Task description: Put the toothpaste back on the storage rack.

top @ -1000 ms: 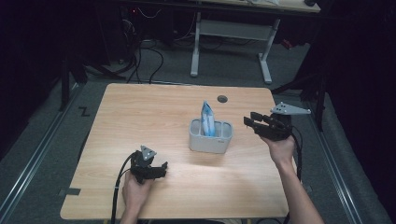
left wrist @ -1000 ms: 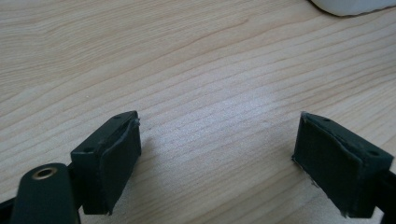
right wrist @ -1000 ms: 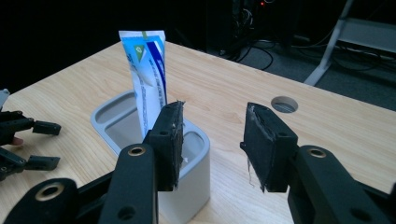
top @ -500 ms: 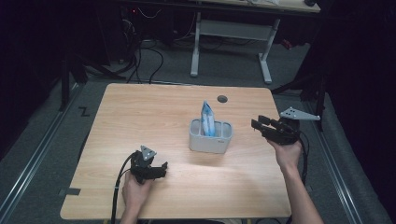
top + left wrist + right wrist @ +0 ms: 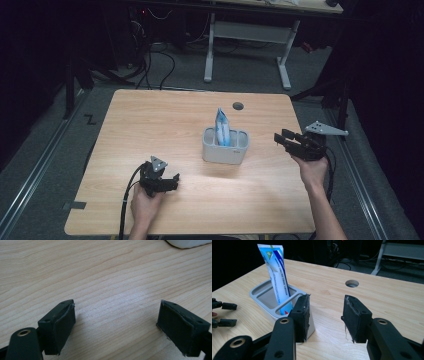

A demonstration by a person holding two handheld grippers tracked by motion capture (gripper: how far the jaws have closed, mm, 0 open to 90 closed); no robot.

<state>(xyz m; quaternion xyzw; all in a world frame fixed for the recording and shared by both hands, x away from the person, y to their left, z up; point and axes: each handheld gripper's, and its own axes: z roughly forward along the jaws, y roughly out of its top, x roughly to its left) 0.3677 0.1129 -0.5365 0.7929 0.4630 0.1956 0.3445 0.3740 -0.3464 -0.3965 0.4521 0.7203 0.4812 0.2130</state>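
Note:
A grey compartmented holder [image 5: 220, 155] stands at the table's middle with a blue and white toothpaste tube [image 5: 222, 127] upright in one of its compartments. My right gripper [image 5: 281, 140] hovers to the right of the holder, pointing at it, apart from it. In the right gripper view the jaws [image 5: 327, 315] stand open with nothing between them, the holder [image 5: 259, 296] and tube [image 5: 277, 280] just beyond the left pad. My left gripper [image 5: 175, 181] rests low over the table near the front, open [image 5: 116, 325] over bare wood.
A round cable hole [image 5: 238, 105] lies in the wooden tabletop [image 5: 150, 125] behind the holder. The table's right edge runs close under my right hand. A white desk frame [image 5: 250, 35] and cables stand on the floor beyond the table.
My right gripper has drifted to the right and slightly down, away from the holder. The left gripper has stayed in place.

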